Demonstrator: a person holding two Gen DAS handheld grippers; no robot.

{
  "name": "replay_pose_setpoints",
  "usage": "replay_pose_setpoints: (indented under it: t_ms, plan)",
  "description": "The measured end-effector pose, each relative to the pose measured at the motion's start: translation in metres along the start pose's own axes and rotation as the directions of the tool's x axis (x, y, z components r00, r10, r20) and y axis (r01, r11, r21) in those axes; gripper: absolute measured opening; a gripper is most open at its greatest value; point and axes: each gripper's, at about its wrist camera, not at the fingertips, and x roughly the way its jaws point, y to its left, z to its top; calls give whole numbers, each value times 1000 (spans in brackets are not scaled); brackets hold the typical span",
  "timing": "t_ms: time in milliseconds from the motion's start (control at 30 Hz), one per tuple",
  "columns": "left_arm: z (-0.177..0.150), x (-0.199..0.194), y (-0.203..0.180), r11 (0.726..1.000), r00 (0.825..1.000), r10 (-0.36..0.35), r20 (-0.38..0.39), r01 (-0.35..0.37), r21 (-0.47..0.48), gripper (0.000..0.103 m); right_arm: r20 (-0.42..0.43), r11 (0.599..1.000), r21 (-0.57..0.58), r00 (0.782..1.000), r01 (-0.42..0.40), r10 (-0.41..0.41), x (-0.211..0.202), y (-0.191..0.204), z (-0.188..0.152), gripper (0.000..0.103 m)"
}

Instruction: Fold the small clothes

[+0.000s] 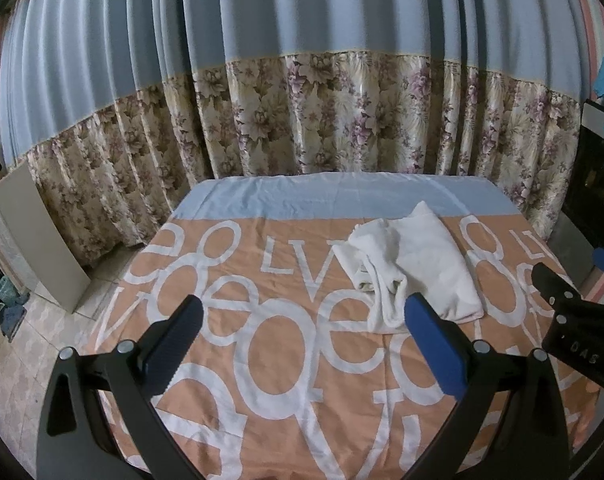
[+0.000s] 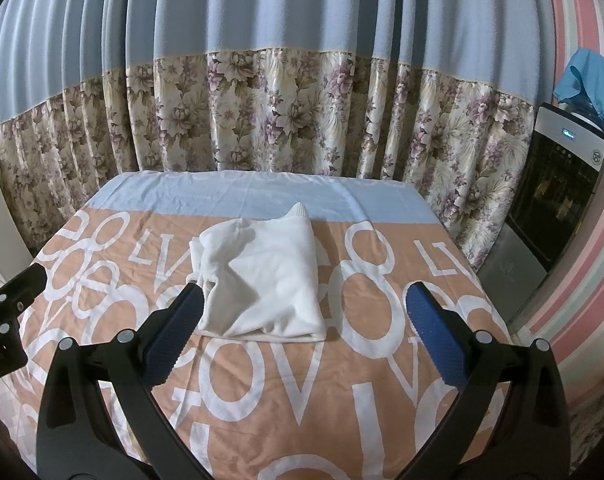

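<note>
Left wrist view: my right gripper (image 1: 574, 300) is cut off at the frame edge, so can't tell how its jaws stand from here. The white garment (image 1: 414, 268) lies folded on the orange lettered bedsheet (image 1: 262, 360), just past my left gripper (image 1: 302, 320), whose fingers are spread wide with nothing between them.

Right wrist view: the garment (image 2: 262, 276) sits mid-sheet, right beyond my right gripper (image 2: 304, 312), jaws wide apart, hovering low, holding nothing.

orange lettered bedsheet (image 2: 382, 400) | blue-and-floral curtain (image 2: 286, 120) behind | dark appliance (image 2: 558, 196), perhaps a water dispenser, right
</note>
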Motion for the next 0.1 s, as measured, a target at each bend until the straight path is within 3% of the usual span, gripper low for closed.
replay_pose_setpoints:
  t_ms: [100]
  plan:
    - [0, 0, 2, 1000, 1000, 6, 5, -6, 2, 101, 0, 1000, -3, 1000, 1, -1, 1, 0, 0, 100]
